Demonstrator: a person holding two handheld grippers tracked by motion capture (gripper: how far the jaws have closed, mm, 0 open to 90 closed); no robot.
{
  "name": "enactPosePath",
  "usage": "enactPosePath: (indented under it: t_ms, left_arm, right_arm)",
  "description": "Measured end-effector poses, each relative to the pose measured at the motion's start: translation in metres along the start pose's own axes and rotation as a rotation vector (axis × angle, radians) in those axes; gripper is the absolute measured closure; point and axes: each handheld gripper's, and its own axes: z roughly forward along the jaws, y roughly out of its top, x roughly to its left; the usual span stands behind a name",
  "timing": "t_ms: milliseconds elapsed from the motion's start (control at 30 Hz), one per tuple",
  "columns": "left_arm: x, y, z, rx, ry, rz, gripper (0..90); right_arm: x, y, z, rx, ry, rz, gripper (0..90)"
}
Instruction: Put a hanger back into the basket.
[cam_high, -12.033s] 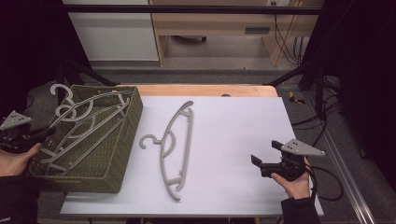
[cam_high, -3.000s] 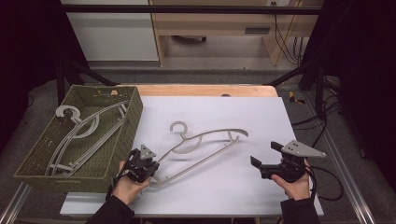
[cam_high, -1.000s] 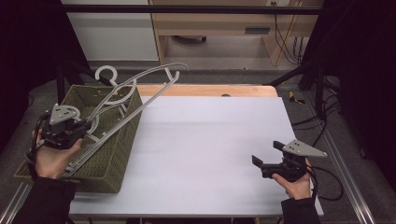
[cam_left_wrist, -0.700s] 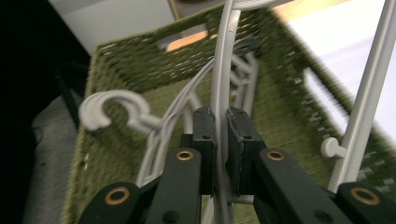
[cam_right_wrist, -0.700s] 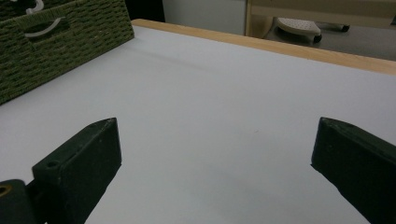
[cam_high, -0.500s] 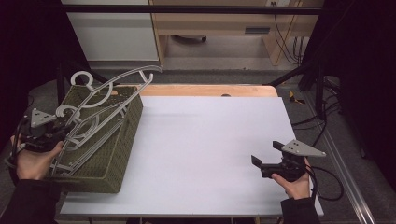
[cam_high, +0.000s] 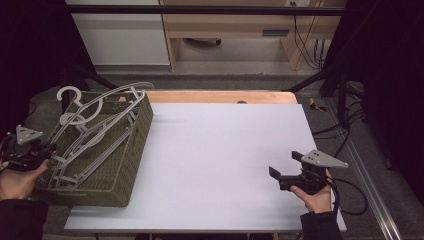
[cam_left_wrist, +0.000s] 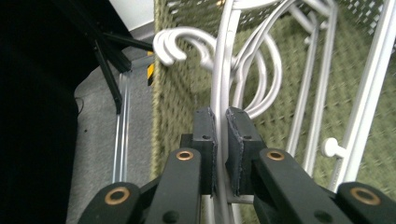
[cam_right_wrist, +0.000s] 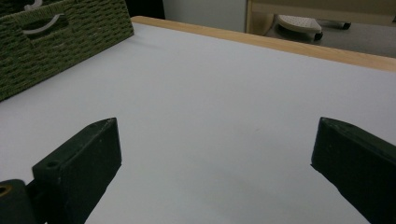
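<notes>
Grey hanger pinched by the left hand-held gripper over the woven basket.
The hanger is clamped between closed jaws and lies tilted in the basket at the table's 9 o'clock edge — the right hand-held gripper, at 4 o'clock, is spread wide and grips nothing.

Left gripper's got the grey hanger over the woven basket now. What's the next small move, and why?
Probably open the left gripper: its jaws are shut on the pale grey plastic hanger, which already lies across the other hangers in the green woven basket. Opening should leave it there.
</notes>
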Motion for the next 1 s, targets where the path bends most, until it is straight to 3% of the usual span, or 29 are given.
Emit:
enactPosePath:
  t_ms: [467,567,767,1000]
  left_arm:
    - [0.019,-0.016,0.009,0.057,0.045,0.01,82.7]
    - [0.023,-0.021,0.012,0.065,0.032,0.009,82.7]
    - [0.018,-0.022,0.015,0.087,0.045,0.062,82.7]
    - [0.005,-0.025,0.021,0.11,0.046,0.058,82.6]
  right_arm:
    - [0.0,0.0,0.001,0.004,-0.003,-0.003,2.0]
    - [0.0,0.0,0.001,0.004,-0.005,-0.002,1.9]
    - [0.0,0.0,0.001,0.008,0.001,-0.005,2.0]
    - [0.0,0.0,0.001,0.004,-0.005,-0.002,2.0]
